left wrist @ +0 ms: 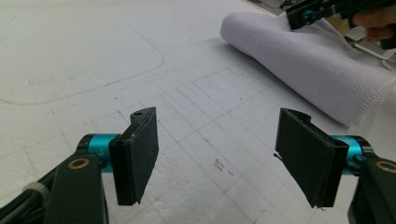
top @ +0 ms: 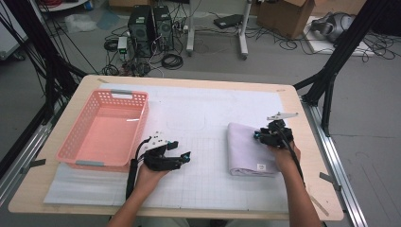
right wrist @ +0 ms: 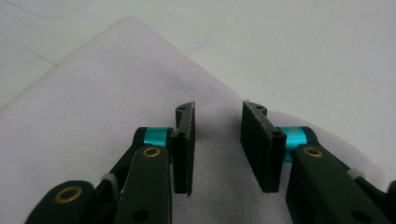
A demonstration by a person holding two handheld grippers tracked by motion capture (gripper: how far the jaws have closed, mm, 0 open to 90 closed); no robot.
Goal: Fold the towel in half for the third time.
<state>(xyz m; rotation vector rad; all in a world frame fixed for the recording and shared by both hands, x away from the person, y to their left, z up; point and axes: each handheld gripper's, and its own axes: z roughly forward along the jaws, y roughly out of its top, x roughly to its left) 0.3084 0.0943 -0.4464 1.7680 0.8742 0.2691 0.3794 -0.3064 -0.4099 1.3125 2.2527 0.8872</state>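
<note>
Here, right gripper (right wrist: 216,140) over folded towel (top: 246,149), parted.

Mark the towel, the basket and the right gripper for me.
towel (top: 246,151), high view, middle of its top fold
basket (top: 69,137), high view, left wall
right gripper (right wrist: 217,144), right gripper view, midway between its fingertips

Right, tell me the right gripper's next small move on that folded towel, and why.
Probably lower the right gripper and close on the folded towel's edge: its fingers stand apart just above the cloth, gripping nothing yet. The pink basket sits left, likely its destination.
</note>
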